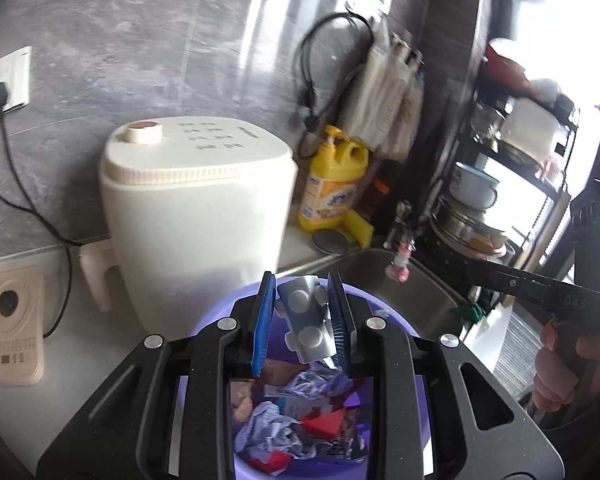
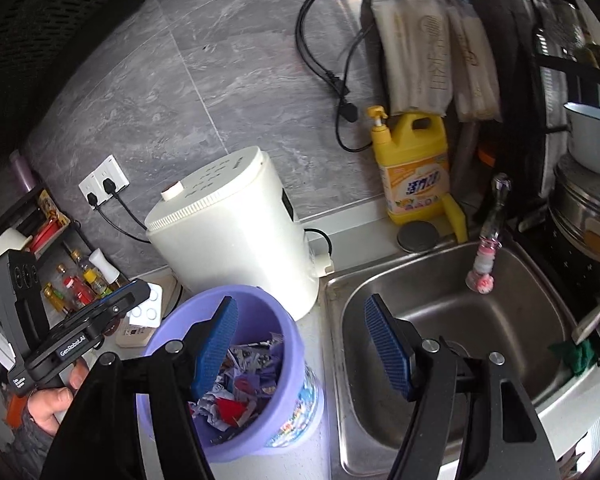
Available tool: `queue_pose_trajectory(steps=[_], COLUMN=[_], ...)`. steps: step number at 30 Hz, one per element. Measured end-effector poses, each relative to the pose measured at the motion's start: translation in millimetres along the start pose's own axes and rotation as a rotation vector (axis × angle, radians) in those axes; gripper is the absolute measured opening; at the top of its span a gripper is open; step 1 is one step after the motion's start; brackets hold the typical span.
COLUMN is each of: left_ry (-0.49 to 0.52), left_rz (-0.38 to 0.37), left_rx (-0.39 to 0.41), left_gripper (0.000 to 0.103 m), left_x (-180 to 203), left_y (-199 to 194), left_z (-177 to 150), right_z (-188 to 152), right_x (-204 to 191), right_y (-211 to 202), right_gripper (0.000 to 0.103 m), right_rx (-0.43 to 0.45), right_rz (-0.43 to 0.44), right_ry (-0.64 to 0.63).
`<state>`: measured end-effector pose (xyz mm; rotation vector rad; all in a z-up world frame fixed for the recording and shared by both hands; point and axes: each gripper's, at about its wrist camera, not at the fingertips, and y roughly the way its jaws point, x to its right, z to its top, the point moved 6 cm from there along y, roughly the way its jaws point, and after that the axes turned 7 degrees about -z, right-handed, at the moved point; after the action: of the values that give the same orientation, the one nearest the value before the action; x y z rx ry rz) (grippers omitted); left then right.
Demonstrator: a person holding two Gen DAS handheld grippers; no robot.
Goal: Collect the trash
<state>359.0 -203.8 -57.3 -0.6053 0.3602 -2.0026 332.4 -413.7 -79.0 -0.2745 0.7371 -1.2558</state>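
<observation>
- Step in hand, as I judge it: the drop. Left gripper is clamped on a silver pill blister pack, held directly above the purple trash bucket.
- Blister pack sits between the blue pads, gripped on its two long edges. Long axis runs along the fingers, far end pointing away toward the white appliance, near end tilted down toward the bucket mouth. Bubble side faces the camera.
- Bucket already holds crumpled paper and wrappers; it stands on the counter just beside the steel sink, near the appliance.
- Right gripper is spread wide and holds nothing; it hovers over the gap between bucket and sink.
- Next move calls for spreading the left jaws so the pack falls clear inside the rim. Risk looks small: the pack is well within the opening.
- In the right wrist view the pack shows at the left gripper's tip.
</observation>
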Motion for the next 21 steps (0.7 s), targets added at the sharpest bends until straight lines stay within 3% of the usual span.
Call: queue_pose_trajectory(steps=[1,3,4,8,11,17,21], left_ry=[0.011,0.022,0.023,-0.003,0.002,-0.082,-0.107], left_rz=[-0.009,-0.001,0.011,0.002,0.043,0.062,0.099], left_rx=[-0.011,-0.016,-0.006,-0.013,-0.002,0.047,0.066], left_gripper=[0.032,0.064,0.067,0.067,0.067,0.071,0.077], left_x=[3,4,2,-8,-20,-52,-71], left_y=[2,2,-1,-14,-30,-77,-111], left_z=[0,2,4,7,7,1,-2], right_z=[-2,-8,-11,-21,-27,-30,-31], right_x=[2,6,7,7,0,-27,-50], right_y=[-1,-3,-4,-4,-4,-2,-1], right_gripper=[0.066,0.066,0.066,0.066,0.066,0.067,0.074], right_rx=[0.001,0.000,-0.003,-0.012,-0.019,-0.039,-0.038], right_rz=[-0.002,-0.005,-0.005,-0.002,0.012,0.040,0.045], right_ry=[0.006,0.026,0.034,0.058,0.070,0.055,0.038])
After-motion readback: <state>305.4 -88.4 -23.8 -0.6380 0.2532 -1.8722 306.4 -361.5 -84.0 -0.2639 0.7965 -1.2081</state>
